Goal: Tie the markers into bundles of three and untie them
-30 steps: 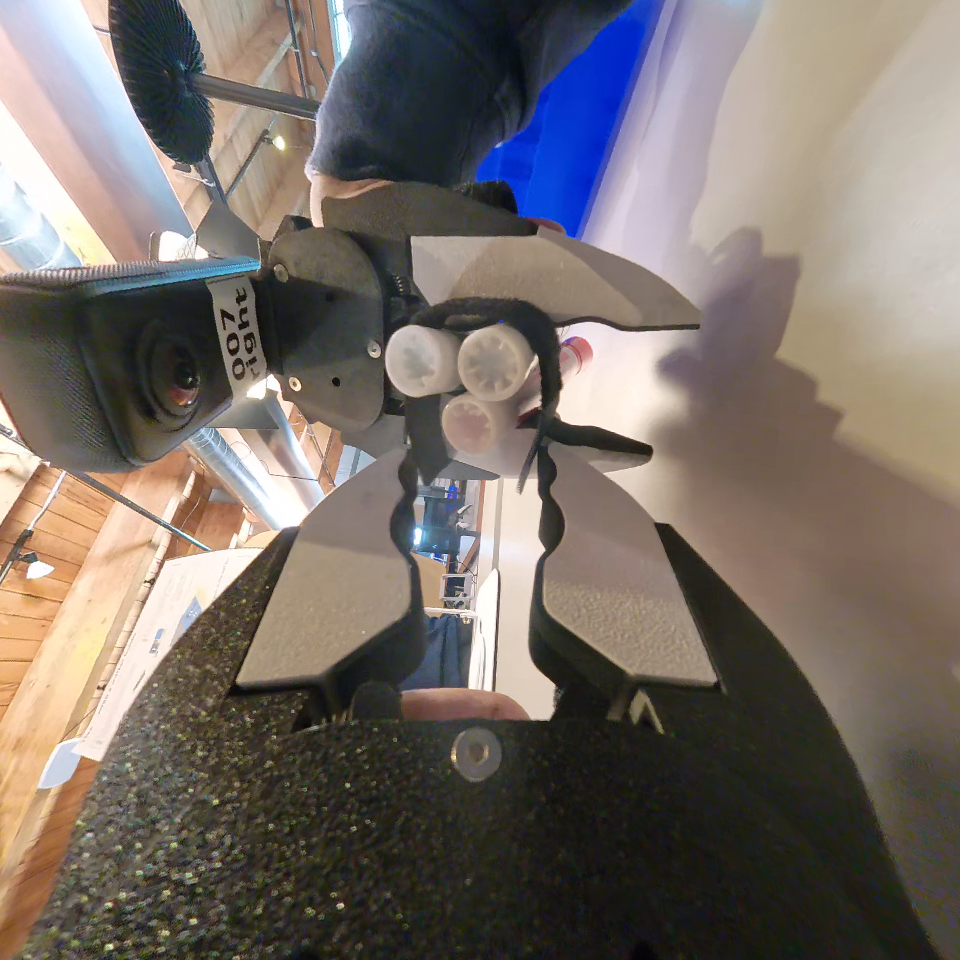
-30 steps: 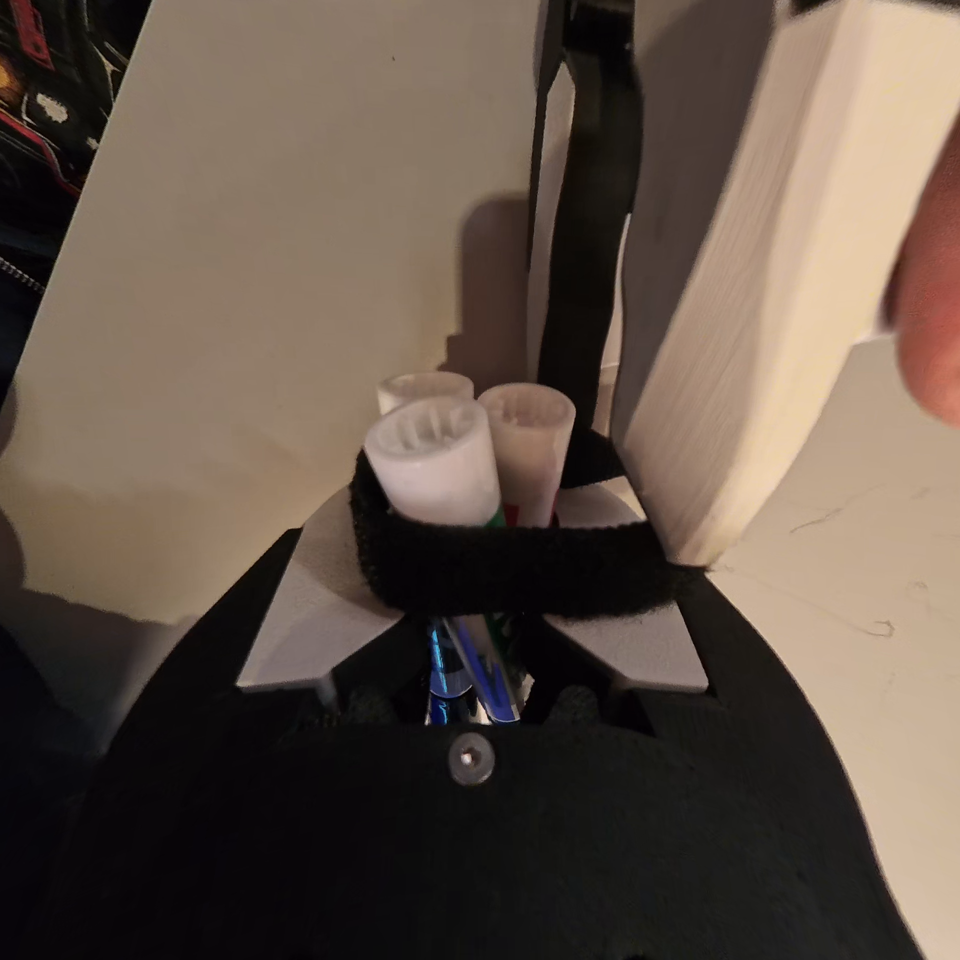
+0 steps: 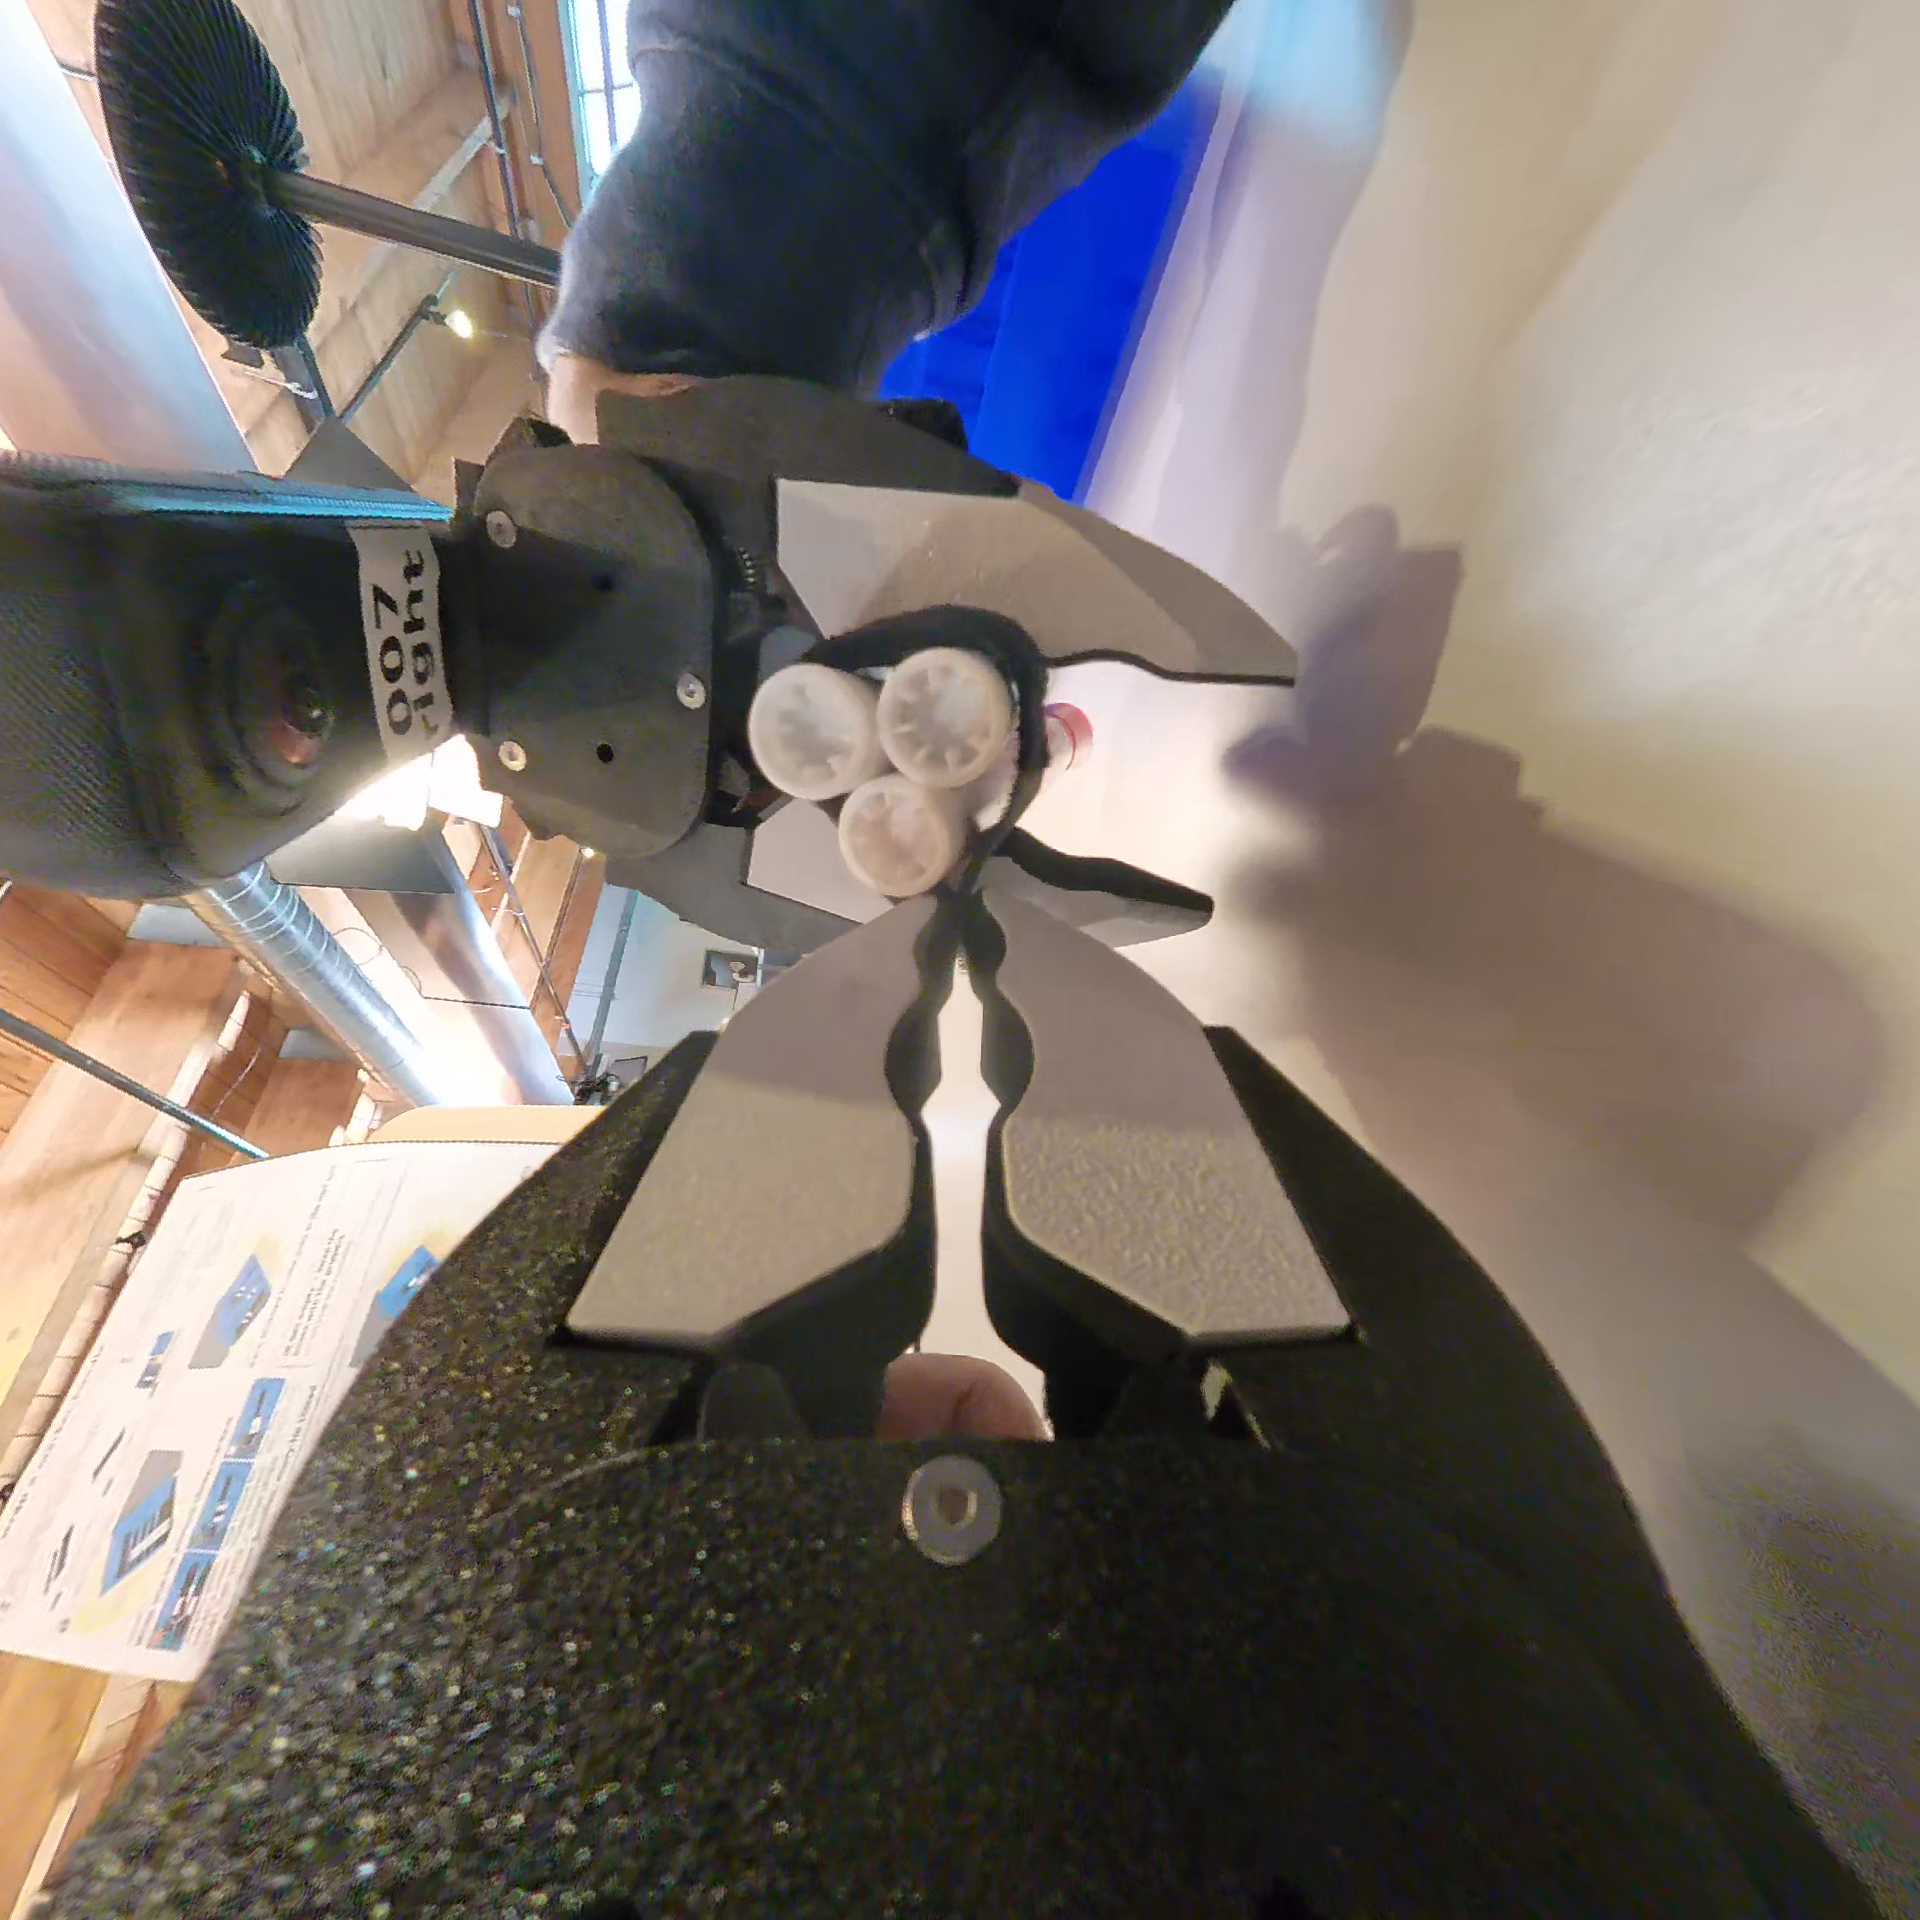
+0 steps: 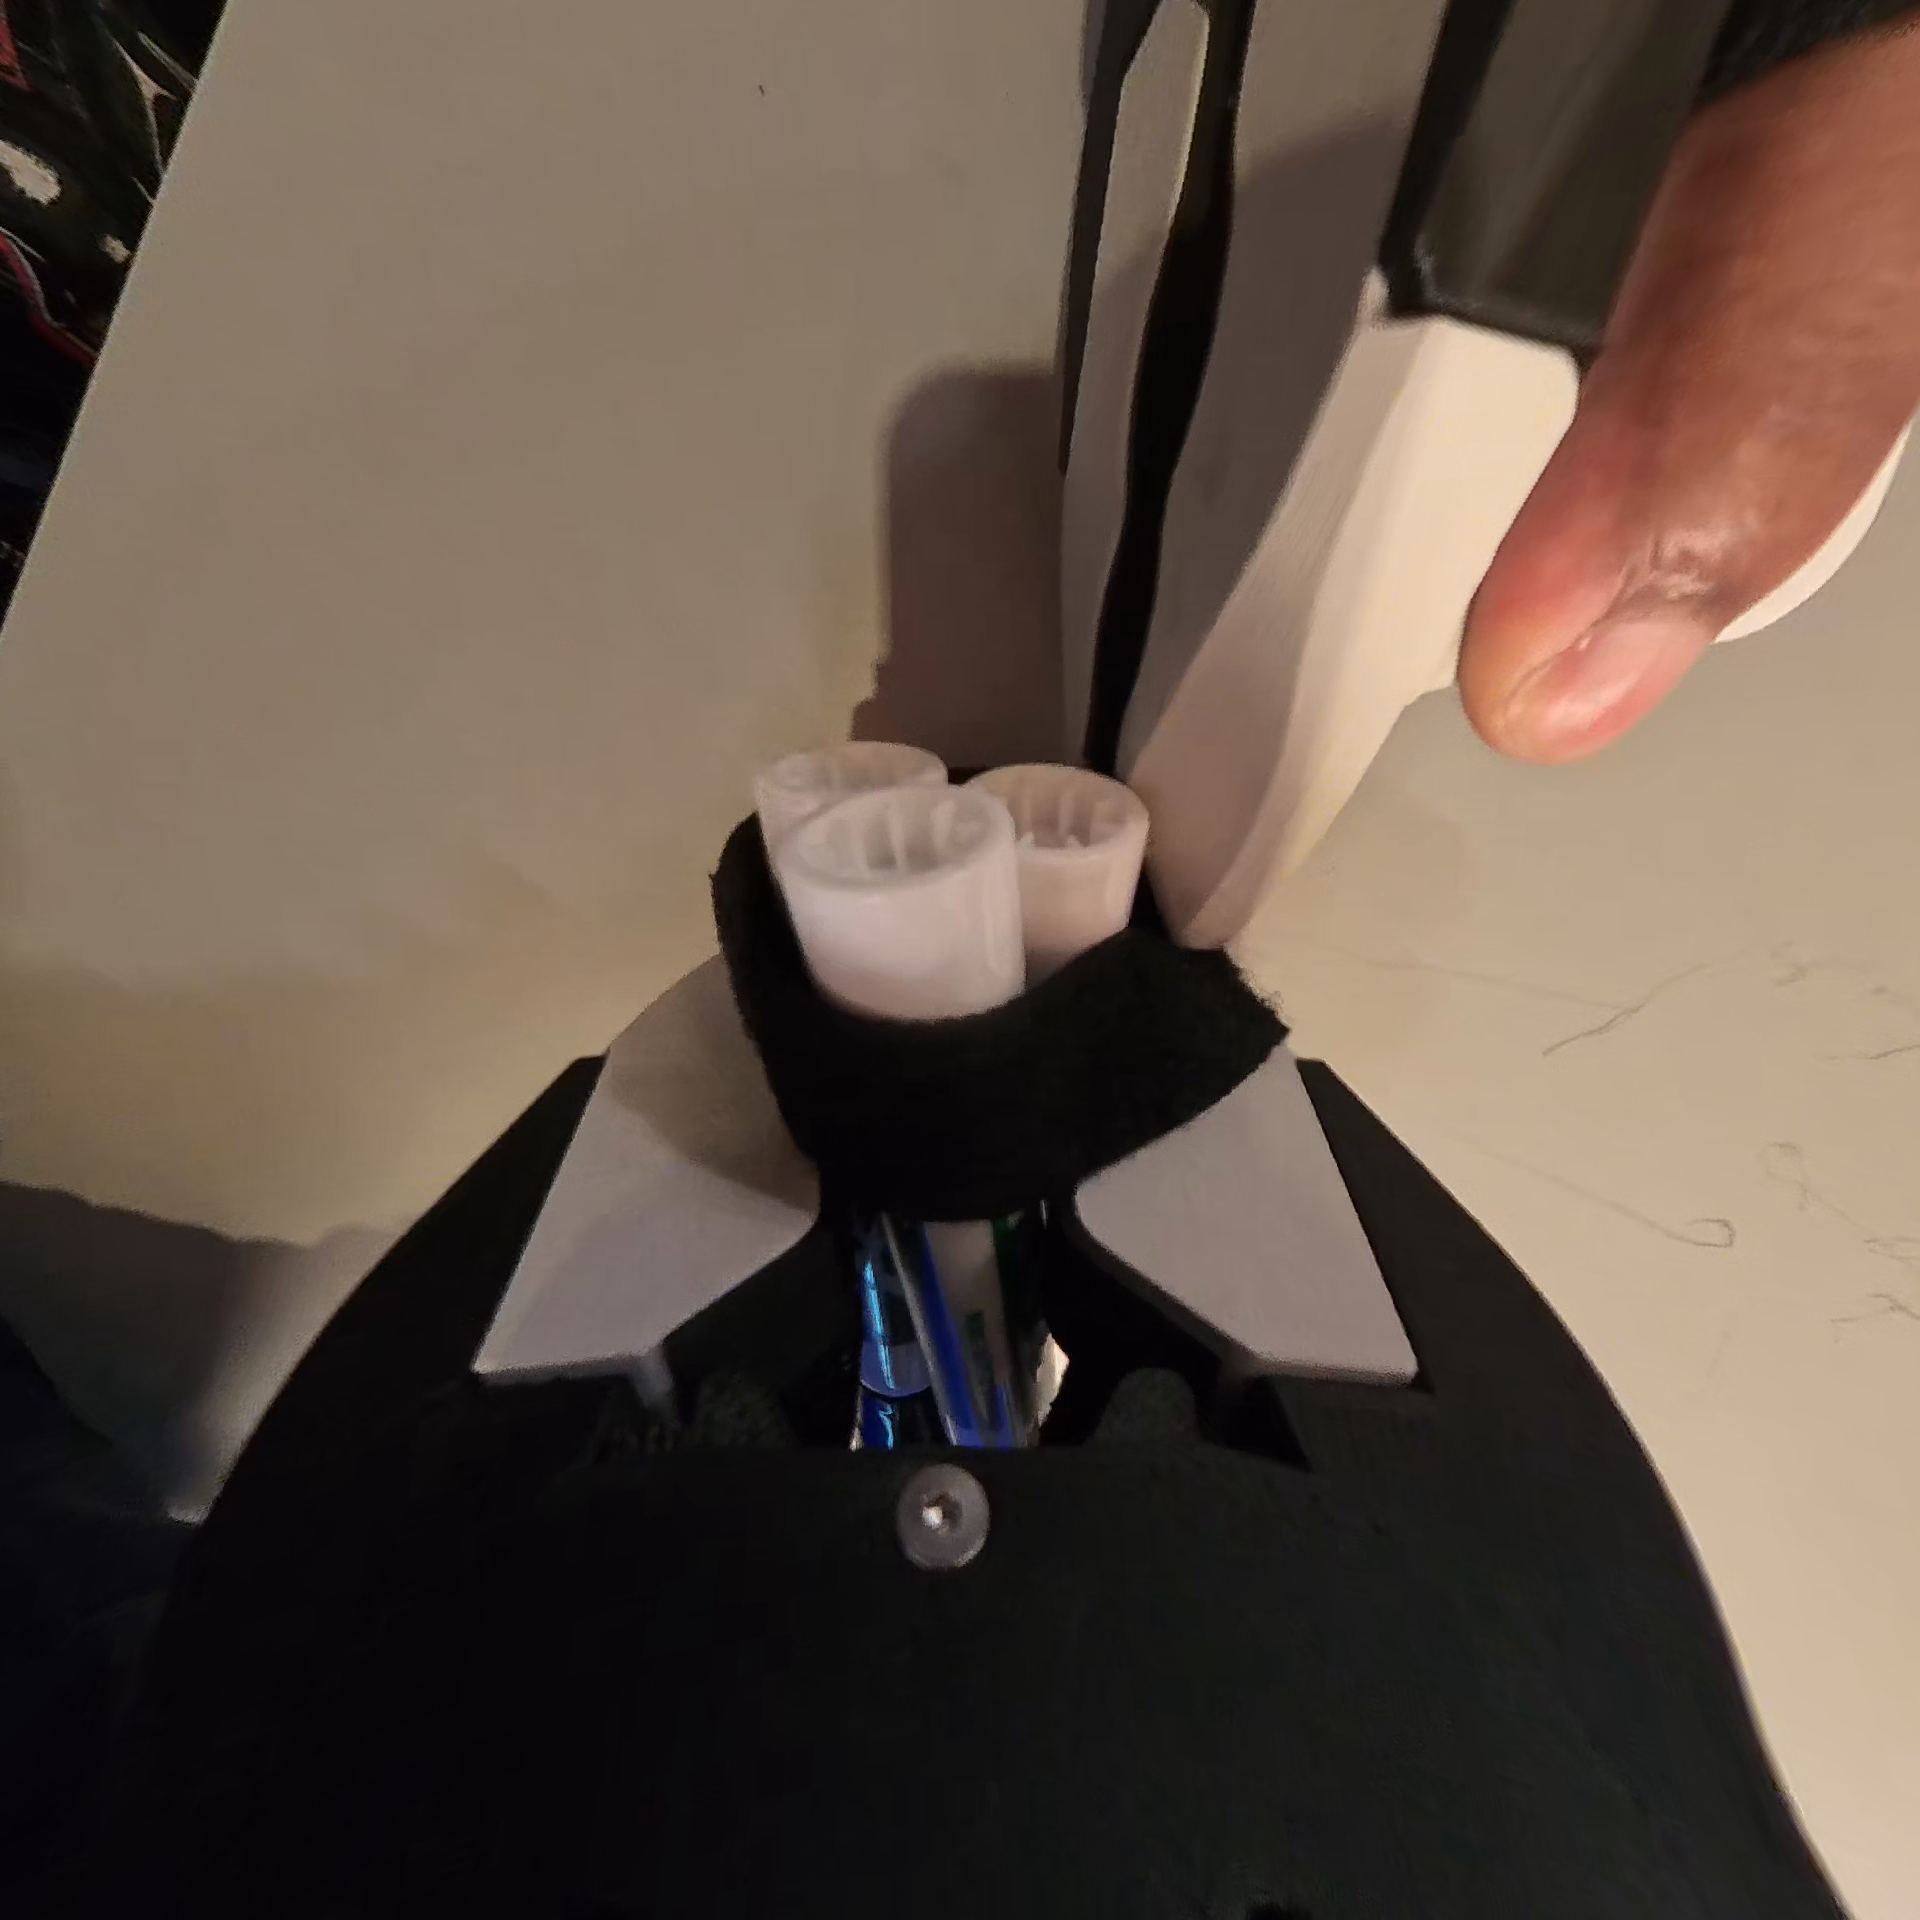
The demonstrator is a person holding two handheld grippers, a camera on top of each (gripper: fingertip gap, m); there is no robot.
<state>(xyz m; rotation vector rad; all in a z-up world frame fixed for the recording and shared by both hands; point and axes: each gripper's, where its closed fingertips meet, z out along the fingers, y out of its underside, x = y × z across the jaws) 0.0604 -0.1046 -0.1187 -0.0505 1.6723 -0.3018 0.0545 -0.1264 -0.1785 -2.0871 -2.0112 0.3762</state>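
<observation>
Your left claw (image 3: 961,914) is clenched right at the tips, pinching the loose end of the black strap (image 3: 971,894) just under the markers (image 3: 883,748). Further back along the fingers (image 3: 790,1122) there's a wavy slit of daylight, but the tips themselves meet on the strap.

Your right claw (image 4: 940,1101) is grasping the bundle: three markers (image 4: 914,894) stand between its grey fingers (image 4: 634,1226) with their white butt ends poking forward, and the strap (image 4: 997,1081) is looped around them right at the fingertips. You can see blue and green barrels (image 4: 935,1340) running back into the claw.

In the left view the right claw (image 3: 935,748) sits just ahead, side-on, with its camera (image 3: 208,686) facing you and a dark sleeve (image 3: 831,177) above it. In the right view the left claw's pale finger (image 4: 1330,623) comes down touching the bundle's right side, with a thumb (image 4: 1662,468) beside it. The whole thing hangs above the pale bench (image 4: 1558,1143).
</observation>
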